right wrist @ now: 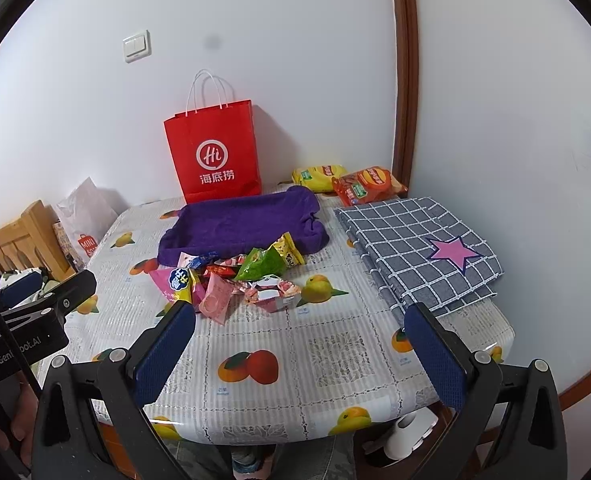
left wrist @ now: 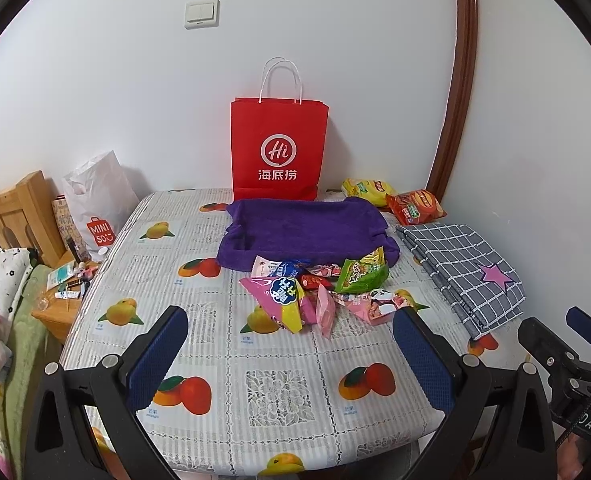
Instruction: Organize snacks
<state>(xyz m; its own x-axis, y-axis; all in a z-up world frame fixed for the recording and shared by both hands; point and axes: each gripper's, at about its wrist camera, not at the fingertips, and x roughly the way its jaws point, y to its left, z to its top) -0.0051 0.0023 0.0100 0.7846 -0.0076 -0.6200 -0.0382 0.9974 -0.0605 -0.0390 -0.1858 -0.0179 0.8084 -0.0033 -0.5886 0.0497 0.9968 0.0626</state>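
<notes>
A: Item: snack pile (left wrist: 319, 292), mid-tabletop (left wrist: 279, 392), touching the purple tray (left wrist: 303, 228). My left gripper (left wrist: 291, 344) and right gripper (right wrist: 299, 344): fingers apart, empty.

B: Risk I note: overlapping slick packets; one pinch may drag neighbours.

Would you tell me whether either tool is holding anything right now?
Nothing is held: the left tool and right tool are both open, short of the snack pile.

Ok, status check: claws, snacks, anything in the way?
Both claws open, empty: left claw, right claw. Snack pile loose before the purple towel tray. Path to pile looks unobstructed.
</notes>
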